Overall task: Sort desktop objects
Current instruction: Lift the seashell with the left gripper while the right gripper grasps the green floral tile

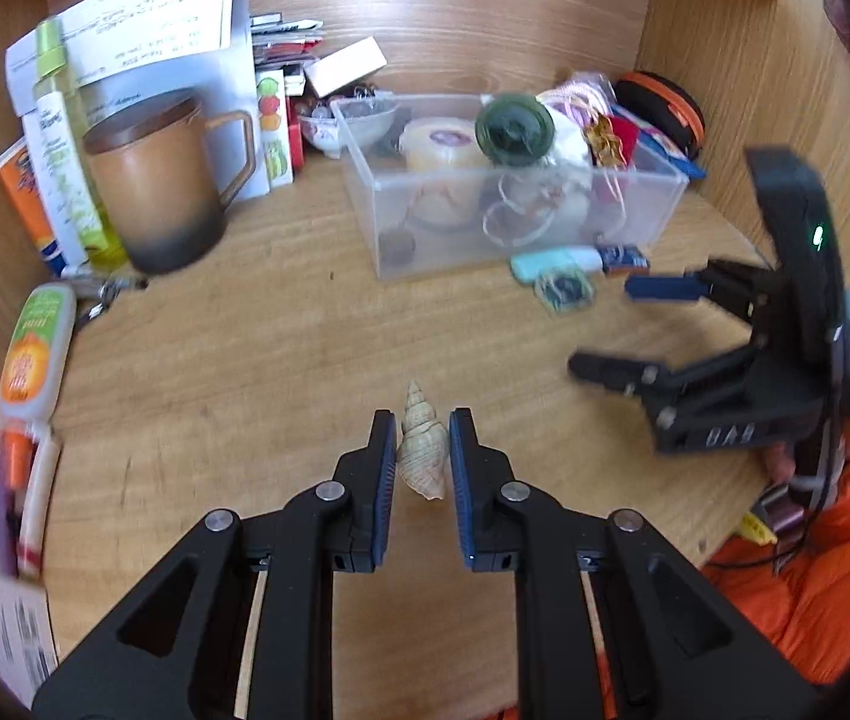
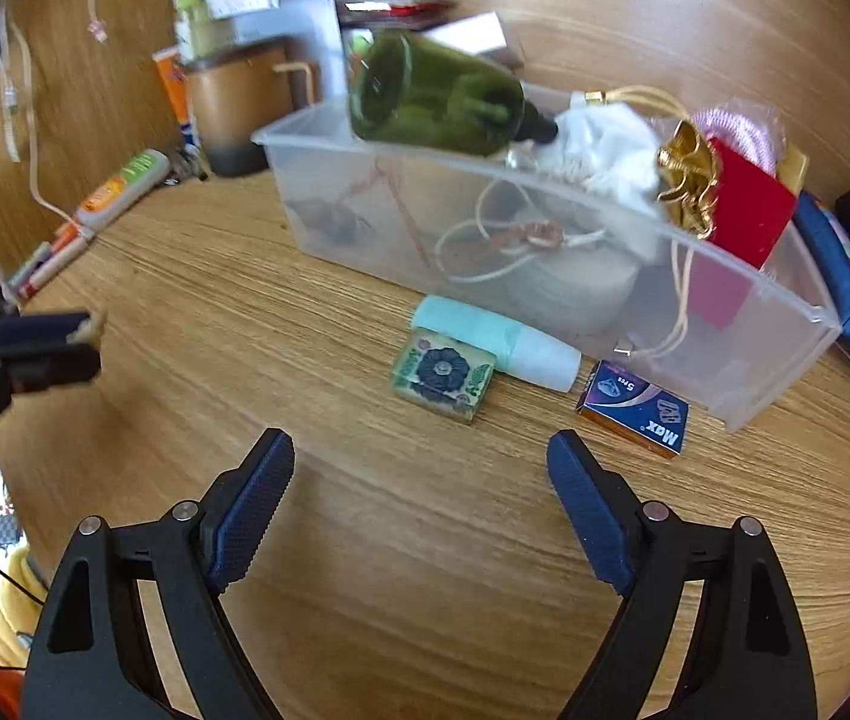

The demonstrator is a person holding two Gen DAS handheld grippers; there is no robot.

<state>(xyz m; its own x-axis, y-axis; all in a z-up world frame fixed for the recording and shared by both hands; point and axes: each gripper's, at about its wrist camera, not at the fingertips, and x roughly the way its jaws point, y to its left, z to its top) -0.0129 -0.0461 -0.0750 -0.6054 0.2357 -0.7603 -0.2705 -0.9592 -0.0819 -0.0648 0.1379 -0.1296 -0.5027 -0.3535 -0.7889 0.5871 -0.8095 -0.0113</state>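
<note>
Left gripper (image 1: pixel 422 450) has its blue pads pinched narrow around a pale spiral seashell (image 1: pixel 422 450), spire pointing away toward the desk's back; whether the shell is lifted or touching the wooden desktop (image 1: pixel 281 360) can't be told. In the right wrist view only a pale tip pokes out between those fingers at the left edge. Right gripper (image 2: pixel 422 510) hangs with fingers spread wide over bare wood, holding nothing. Just ahead of it lie a small green flower-printed box (image 2: pixel 443 375), a mint-and-white tube (image 2: pixel 500 342) touching it, and a blue "Max" box (image 2: pixel 635 411), all close against the front wall of the clear plastic bin (image 2: pixel 785 354). A dark green bottle (image 2: pixel 443 99) lies tilted across the bin's rim, blurred. The bin's contents are a tangle of cords and cloth, hard to separate. Back left stands a brown mug (image 1: pixel 164 180), with bottles beside it smeared by motion.
</note>
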